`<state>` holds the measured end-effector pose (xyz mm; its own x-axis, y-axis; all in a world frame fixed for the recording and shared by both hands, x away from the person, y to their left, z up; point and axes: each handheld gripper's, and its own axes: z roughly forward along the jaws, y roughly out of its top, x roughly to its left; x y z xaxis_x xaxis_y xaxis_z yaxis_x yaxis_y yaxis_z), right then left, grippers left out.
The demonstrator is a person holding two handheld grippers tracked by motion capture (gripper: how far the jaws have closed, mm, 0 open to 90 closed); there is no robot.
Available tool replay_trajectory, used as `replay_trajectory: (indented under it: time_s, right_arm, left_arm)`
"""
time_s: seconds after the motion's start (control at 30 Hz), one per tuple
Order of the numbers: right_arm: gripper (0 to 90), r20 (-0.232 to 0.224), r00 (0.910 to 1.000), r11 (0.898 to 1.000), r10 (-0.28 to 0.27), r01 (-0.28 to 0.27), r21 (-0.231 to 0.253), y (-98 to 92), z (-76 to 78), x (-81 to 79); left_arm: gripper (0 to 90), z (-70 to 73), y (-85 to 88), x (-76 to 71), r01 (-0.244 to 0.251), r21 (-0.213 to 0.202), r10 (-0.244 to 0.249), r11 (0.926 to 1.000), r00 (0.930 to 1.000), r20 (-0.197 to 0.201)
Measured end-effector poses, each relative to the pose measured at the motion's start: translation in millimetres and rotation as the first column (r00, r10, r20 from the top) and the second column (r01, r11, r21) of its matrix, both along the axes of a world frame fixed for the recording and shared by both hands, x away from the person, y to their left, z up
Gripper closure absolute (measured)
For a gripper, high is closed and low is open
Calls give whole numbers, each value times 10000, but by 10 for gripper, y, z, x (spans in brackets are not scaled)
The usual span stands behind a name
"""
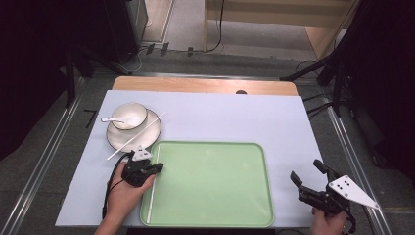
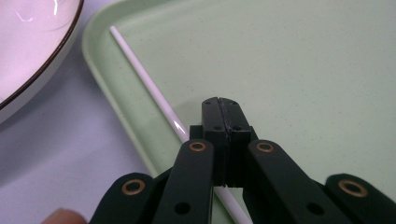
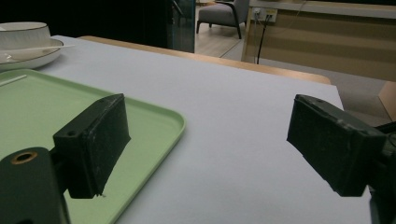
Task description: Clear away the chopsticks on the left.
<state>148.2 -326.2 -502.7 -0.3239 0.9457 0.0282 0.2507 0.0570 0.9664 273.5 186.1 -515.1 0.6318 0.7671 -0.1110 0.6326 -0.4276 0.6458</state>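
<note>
Just a thin, glossy white chopstick (image 2: 159, 100) along the green tray's (image 2: 289, 60) left edge.

Overhead cam, two gripper cams, tray (image 1: 210, 183) shared

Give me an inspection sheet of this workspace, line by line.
Surface: pale sheet over a wooden table.
Job's things: one white chopstick lies along the green tray inside its left edge; another chopstick rests across the plate, which carries a bowl with a spoon.
Clutter: nothing seen.
Grippers: left claw shut, over the tray; right claw open, empty.
Cables: black cable at the left hand.
Surroundings: dark stands, floor cables.
</note>
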Motion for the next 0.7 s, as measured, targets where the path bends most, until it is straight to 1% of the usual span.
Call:
replay_trajectory:
  time_s: [0.03, 0.07, 0.1, 0.13, 0.17, 0.2, 0.23, 0.27, 0.3, 0.33, 0.4, 0.47, 0.5, 0.53, 0.57, 0.6, 0.67, 0.7]
  right_arm:
    - [127, 32, 10000, 10000, 17, -16, -50, 6, 0, 5]
    - [127, 29, 10000, 10000, 9, -9, -43, 9, 1, 6]
    - [127, 29, 10000, 10000, 9, -9, -43, 9, 1, 6]
    - [127, 44, 10000, 10000, 13, -13, -36, 8, 0, 10]
    - [127, 44, 10000, 10000, 19, -19, -50, 7, -1, 11]
    - [127, 20, 10000, 10000, 14, -14, -26, 7, -2, 10]
    - [127, 20, 10000, 10000, 14, -14, -26, 7, -2, 10]
    - [127, 13, 10000, 10000, 10, -10, -30, 3, -3, 12]
    - [127, 9, 10000, 10000, 8, -8, -26, 2, -4, 12]
    - [127, 8, 10000, 10000, 5, -5, -31, 2, -4, 13]
    - [127, -7, 10000, 10000, 2, -2, -29, 2, -7, 16]
    - [127, -8, 10000, 10000, 8, -8, -33, 4, -9, 21]
    - [127, -8, 10000, 10000, 8, -8, -33, 4, -9, 21]
    - [127, -29, 10000, 10000, 10, -10, -36, 12, -11, 24]
    - [127, -33, 10000, 10000, 8, -9, -53, 14, -10, 26]
    - [127, -33, 10000, 10000, 8, -9, -53, 14, -10, 26]
    - [127, -45, 10000, 10000, 41, -42, -59, 20, -11, 28]
    - [127, -61, 10000, 10000, 35, -36, -70, 24, -13, 31]
  left_arm:
    - [900, 0, -2, 0, 18, -8, -18, 10000, 10000, -14]
    - [900, 2, 2, 2, 130, -154, -131, 9998, 9999, -34]
    - [882, 2, 2, 2, 130, -154, -131, 9998, 9999, -34]
    - [852, 14, 14, 7, 393, -413, -395, 9984, 9992, -53]
    - [819, 14, 14, 7, 393, -413, -395, 9984, 9992, -53]
    - [802, 24, 23, 11, 466, -522, -470, 9976, 9989, -76]
    - [802, 34, 36, 16, 517, -614, -521, 9968, 9986, -41]
    - [770, 70, 70, 25, 554, -728, -551, 9958, 9985, 52]
    - [747, 70, 70, 25, 554, -728, -551, 9958, 9985, 52]
    - [736, 123, 117, 41, 547, -823, -527, 9951, 9983, 267]
    - [711, 185, 177, 66, 431, -933, -388, 9947, 9981, 481]
    - [683, 244, 252, 97, 237, -941, -174, 9953, 9976, 669]
    - [677, 244, 252, 97, 237, -941, -174, 9953, 9976, 669]
    - [670, 292, 334, 131, 9, -987, 76, 9951, 9962, 862]
    - [663, 315, 376, 147, -114, -1008, 209, 9948, 9954, 937]
    - [659, 315, 376, 147, -114, -1008, 209, 9948, 9954, 937]
    - [656, 352, 460, 186, -281, -1070, 390, 9939, 9940, 1018]
    - [624, 365, 504, 210, -295, -1041, 405, 9941, 9936, 1050]
